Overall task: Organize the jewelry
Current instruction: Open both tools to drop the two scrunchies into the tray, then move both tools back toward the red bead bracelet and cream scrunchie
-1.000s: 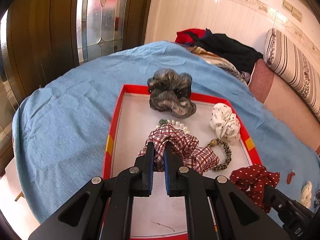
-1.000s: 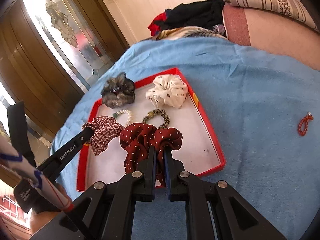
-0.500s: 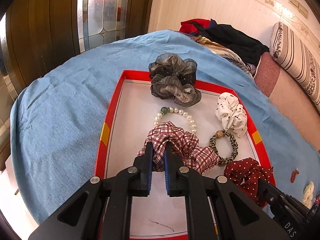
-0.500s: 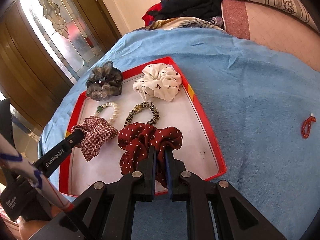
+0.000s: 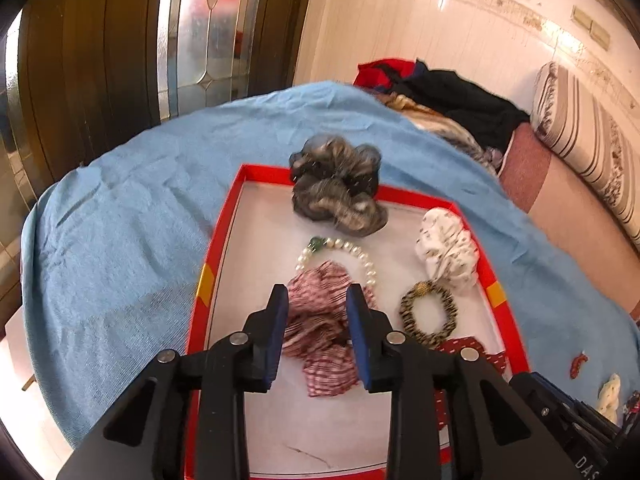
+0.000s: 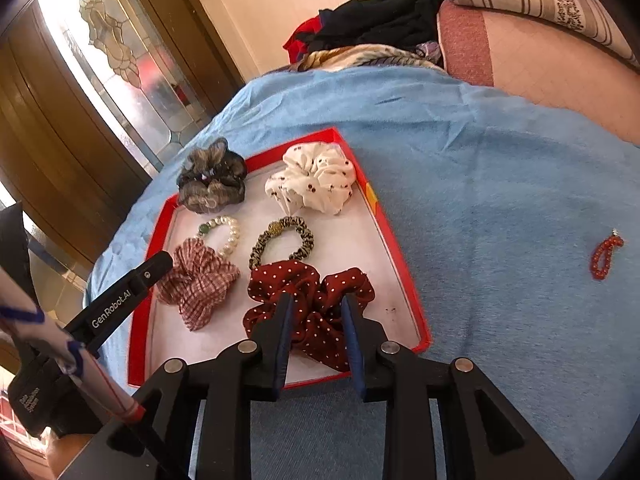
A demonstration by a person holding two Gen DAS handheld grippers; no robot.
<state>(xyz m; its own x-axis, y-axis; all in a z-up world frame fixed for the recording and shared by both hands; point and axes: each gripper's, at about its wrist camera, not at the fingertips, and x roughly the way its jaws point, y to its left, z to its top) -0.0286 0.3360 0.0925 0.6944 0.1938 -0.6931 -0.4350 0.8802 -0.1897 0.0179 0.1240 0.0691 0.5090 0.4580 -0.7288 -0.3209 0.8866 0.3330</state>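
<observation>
While the left gripper [image 5: 317, 300] has just been opening over the checked scrunchie [image 5: 320, 328], its pads look clear of the cloth. Likewise the right gripper [image 6: 316, 312] has just spread around the dotted scrunchie [image 6: 308, 304] in the red tray [image 6: 404, 280].

Inside the red tray [image 6: 400, 256]: four scrunchies, namely grey [image 6: 212, 178], cream spotted [image 6: 316, 178], red checked [image 6: 198, 280] and dark red dotted [image 6: 312, 312]; one pearl bracelet [image 6: 228, 232]; one leopard-print hair tie [image 6: 282, 240]. Outside the tray, to its right: one red bead bracelet [image 6: 604, 256].
</observation>
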